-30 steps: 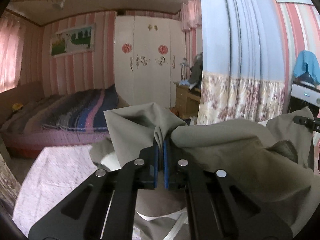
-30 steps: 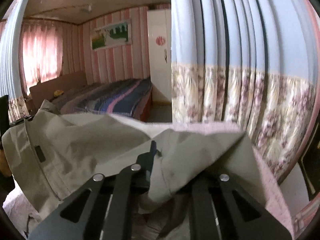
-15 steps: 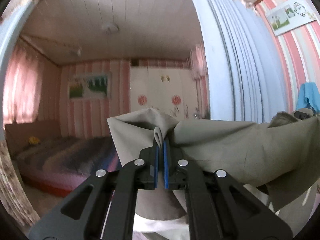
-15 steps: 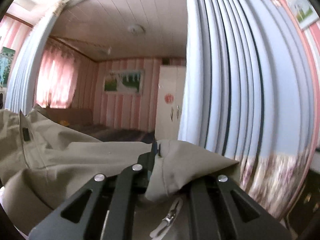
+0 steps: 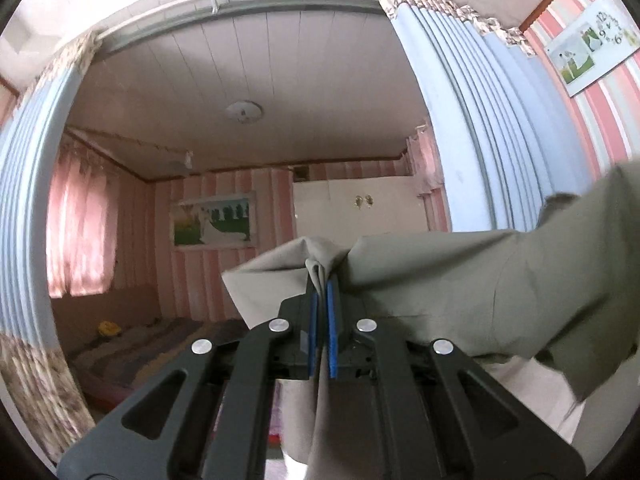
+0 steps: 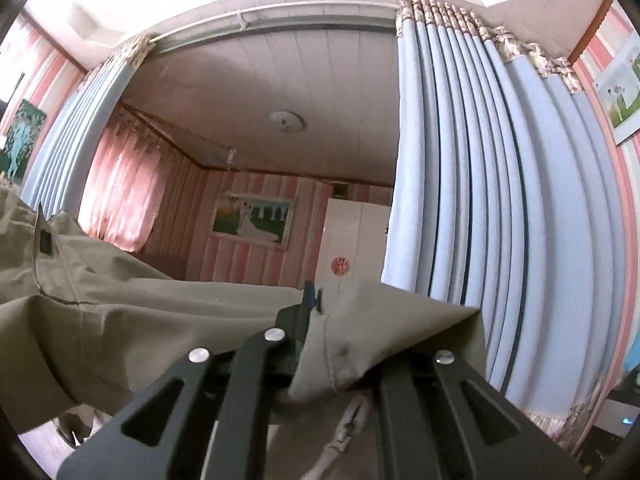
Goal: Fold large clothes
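- The left gripper point(image 5: 320, 312) has its blue pads point(image 5: 331, 332) pressed together on a bunched fold of the khaki-green garment point(image 5: 460, 280).
- From that pinch the cloth stretches taut to the right in the left wrist view, and a loose corner flares out to the left of the fingers.
- The right gripper point(image 6: 314, 312) pinches another edge of the same garment point(image 6: 160, 312); cloth drapes over its right finger and hides it.
- In the right wrist view the fabric spreads away to the left, with a stitched seam and a small dark tab point(image 6: 46, 243) showing.
- A white strap with a buckle point(image 6: 348, 424) hangs under the cloth near the right gripper.
- Beyond are a blue curtain point(image 6: 480, 200) on the right, a framed picture point(image 5: 214, 224) on the far striped wall and a white wardrobe point(image 5: 360, 216).
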Tool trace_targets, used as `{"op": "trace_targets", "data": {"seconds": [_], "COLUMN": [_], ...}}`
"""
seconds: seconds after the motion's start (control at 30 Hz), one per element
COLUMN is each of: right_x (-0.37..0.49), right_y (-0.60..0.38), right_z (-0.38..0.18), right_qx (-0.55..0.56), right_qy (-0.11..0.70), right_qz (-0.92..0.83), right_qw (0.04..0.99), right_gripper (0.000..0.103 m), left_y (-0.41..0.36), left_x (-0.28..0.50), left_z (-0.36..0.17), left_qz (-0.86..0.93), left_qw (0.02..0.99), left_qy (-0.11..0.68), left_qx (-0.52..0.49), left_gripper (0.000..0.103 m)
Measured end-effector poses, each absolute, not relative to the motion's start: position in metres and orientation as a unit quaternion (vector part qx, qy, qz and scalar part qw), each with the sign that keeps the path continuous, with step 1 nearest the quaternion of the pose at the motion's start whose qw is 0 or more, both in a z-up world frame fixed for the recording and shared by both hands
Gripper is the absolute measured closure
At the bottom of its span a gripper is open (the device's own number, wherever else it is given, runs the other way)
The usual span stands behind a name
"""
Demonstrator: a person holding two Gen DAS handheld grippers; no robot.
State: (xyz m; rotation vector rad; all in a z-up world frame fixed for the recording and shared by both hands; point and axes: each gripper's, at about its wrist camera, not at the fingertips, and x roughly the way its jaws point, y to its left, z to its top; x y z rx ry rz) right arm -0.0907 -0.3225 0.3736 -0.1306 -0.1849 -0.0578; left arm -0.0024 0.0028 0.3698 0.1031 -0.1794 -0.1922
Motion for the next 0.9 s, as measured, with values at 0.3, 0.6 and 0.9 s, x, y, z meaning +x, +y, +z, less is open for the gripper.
{"op": "trace_targets", "data": {"seconds": [0.3,0.6,0.9], "right_x": [-0.118,-0.176,-0.116], "right_y": [-0.324,-0.321,-0.338], "right_z": [0.47,0.522,0.51], "right_qx": [-0.058,-0.075,-0.051], "right_qy": [-0.131,-0.162,-0.08], "right_qz": [-0.046,-0.044,-0.019], "right_qw": [0.989,0.983,0.995], "right_gripper": [0.097,0.097,0.097], "left_y": [0.001,0.0,-0.011], "left_x": [-0.039,-0.082,-0.008], "left_z": [0.478,0.53,0.512], "left_qz": [-0.085,-0.099,-0.091], "left_qw": [0.986,0.978,0.989], "left_qy": [-0.138,-0.182,-0.111], "left_qx": [0.043,0.037,0.047], "left_gripper": [0.099,0.099,0.096]}}
